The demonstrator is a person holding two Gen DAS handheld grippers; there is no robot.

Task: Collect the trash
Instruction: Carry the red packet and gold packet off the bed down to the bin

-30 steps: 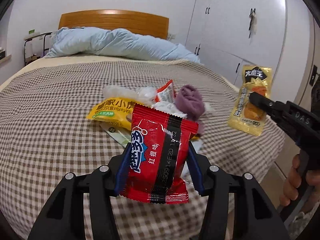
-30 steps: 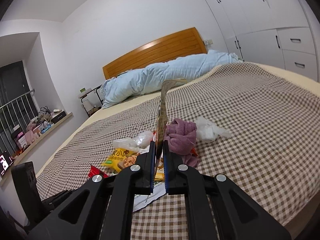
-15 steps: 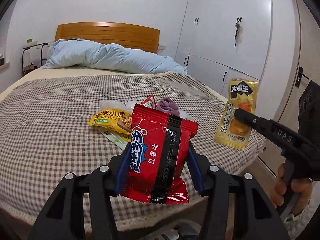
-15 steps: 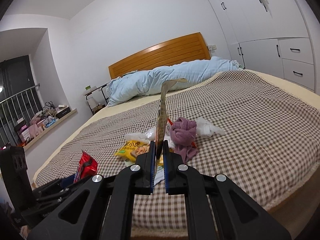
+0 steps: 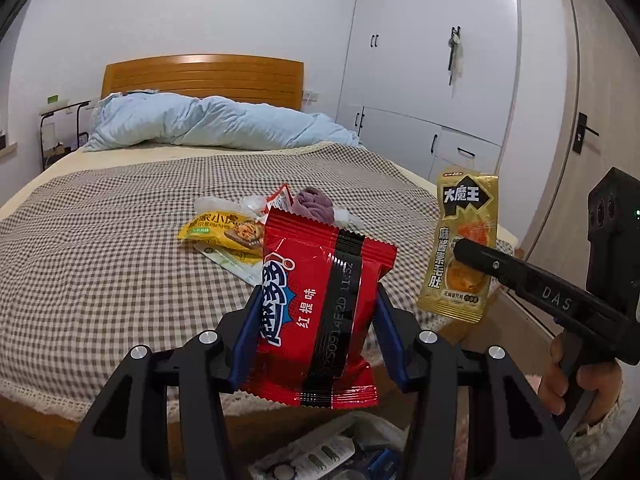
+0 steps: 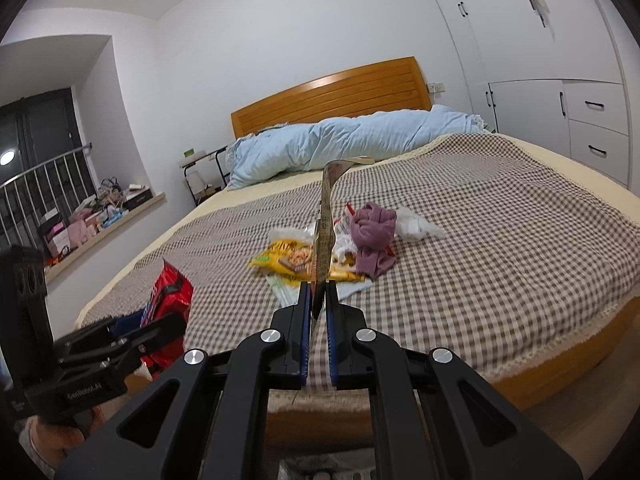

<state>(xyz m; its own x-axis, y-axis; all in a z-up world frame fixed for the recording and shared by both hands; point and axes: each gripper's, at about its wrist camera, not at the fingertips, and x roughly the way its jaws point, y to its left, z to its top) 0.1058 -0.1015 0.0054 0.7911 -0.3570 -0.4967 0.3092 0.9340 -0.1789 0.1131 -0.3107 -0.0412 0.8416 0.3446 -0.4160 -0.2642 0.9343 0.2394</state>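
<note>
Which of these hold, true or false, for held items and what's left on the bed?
1. The left tongs grip a red snack packet. True.
2. The right tongs are open and hold nothing. False: they are shut on a gold sachet.
3. A purple cloth lies on the checked bedspread. True.
4. The yellow snack bag hangs from the tongs. False: it lies on the bedspread.

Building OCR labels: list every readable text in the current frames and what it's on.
"红提味" and "11.52": red snack packet in the left gripper.
"大魔王": gold sachet in the right gripper.
"DAS": right gripper's finger.
"GenRobot.AI": left gripper's body.
"小虎": yellow packet on the bed.
Other print: too small or blurred.
</note>
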